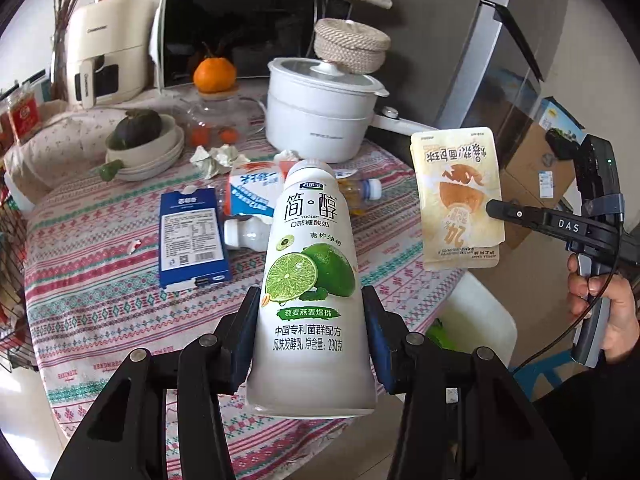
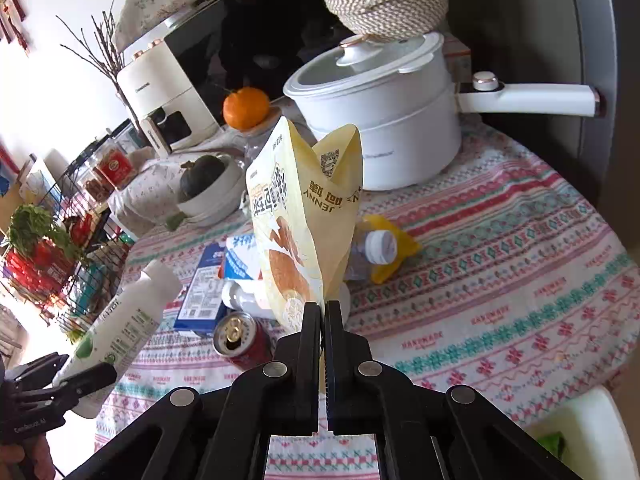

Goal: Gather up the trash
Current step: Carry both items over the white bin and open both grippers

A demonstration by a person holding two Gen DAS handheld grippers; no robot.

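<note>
My left gripper (image 1: 310,304) is shut on a white lime yogurt bottle (image 1: 310,276) and holds it above the table's near edge; the bottle also shows in the right wrist view (image 2: 120,320). My right gripper (image 2: 323,308) is shut on a yellow snack bag (image 2: 304,216), held up over the table; the bag also shows in the left wrist view (image 1: 456,196). On the patterned tablecloth (image 1: 100,308) lie a blue carton (image 1: 192,236), a blue and white pouch (image 1: 252,192), a small white bottle (image 1: 248,234), a clear bottle with a white cap (image 2: 372,252), a red can (image 2: 240,338) and crumpled tissue (image 1: 218,158).
A white pot (image 1: 320,116) with a woven mat on its lid stands at the back of the table. A bowl with a dark squash (image 1: 140,136), an orange (image 1: 214,74), a microwave (image 1: 240,28) and a cream appliance (image 1: 104,60) stand behind. A white bin (image 1: 480,320) stands below the table's right edge.
</note>
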